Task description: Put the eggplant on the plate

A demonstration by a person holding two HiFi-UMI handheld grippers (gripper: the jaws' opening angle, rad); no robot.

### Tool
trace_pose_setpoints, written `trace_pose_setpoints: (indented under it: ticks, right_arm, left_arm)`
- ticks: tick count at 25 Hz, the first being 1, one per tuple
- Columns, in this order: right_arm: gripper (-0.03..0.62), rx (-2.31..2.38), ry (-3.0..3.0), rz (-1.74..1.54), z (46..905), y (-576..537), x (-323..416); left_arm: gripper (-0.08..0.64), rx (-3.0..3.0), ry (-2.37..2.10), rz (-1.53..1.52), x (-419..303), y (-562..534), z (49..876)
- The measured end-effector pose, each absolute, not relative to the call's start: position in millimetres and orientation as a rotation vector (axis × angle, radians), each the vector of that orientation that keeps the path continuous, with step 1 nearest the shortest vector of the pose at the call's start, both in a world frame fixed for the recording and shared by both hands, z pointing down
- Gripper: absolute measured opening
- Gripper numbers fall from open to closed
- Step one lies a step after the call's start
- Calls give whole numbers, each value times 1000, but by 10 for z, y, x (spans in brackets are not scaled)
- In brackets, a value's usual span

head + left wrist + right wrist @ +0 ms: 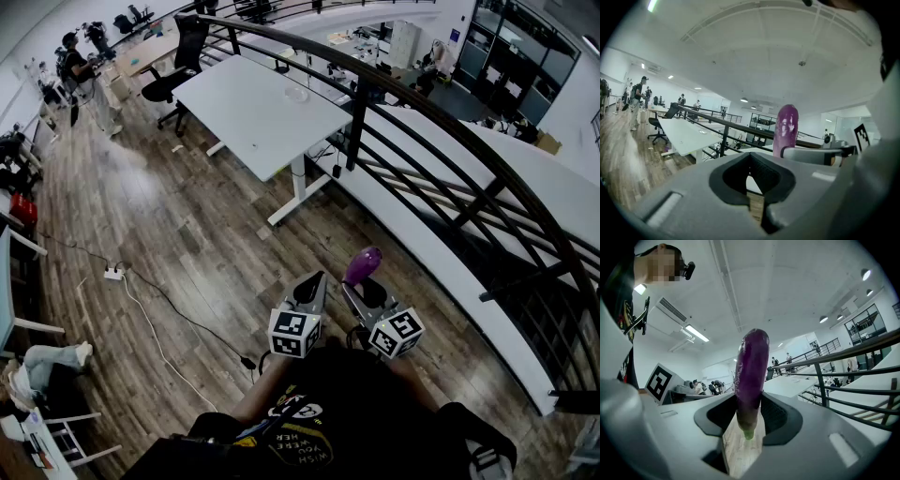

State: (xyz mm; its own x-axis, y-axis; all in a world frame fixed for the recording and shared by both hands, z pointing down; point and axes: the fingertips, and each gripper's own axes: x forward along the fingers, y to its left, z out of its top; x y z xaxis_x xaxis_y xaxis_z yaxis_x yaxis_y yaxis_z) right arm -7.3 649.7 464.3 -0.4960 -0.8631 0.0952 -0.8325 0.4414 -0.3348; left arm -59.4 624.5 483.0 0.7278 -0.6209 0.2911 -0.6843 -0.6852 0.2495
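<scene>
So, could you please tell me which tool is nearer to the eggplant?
Right. The right tool grips the eggplant between its jaws, near the stem end. The left tool sits beside it, empty, not touching the eggplant.

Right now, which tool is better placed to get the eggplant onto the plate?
Right. The right tool grips the eggplant upright between its jaws. The left tool is empty and shut.
</scene>
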Motion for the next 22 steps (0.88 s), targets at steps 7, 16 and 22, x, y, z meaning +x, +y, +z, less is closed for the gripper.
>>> trace_pose_setpoints:
  ticks: [7,16,22]
  right_arm:
    - [170,-1526,2593,-560,4759,6503,-52]
    - [170,-1518,2600,-557,4718,6440,-293]
    - [170,-1464,2617,-517,4629,6341,-576]
  left_arm:
    - [5,2584,-1004,268,-575,6257,4891]
    - [5,2561,-1031,253,-861,6205,4896]
    - [5,2558,-1048,231,-1160,6099,4832]
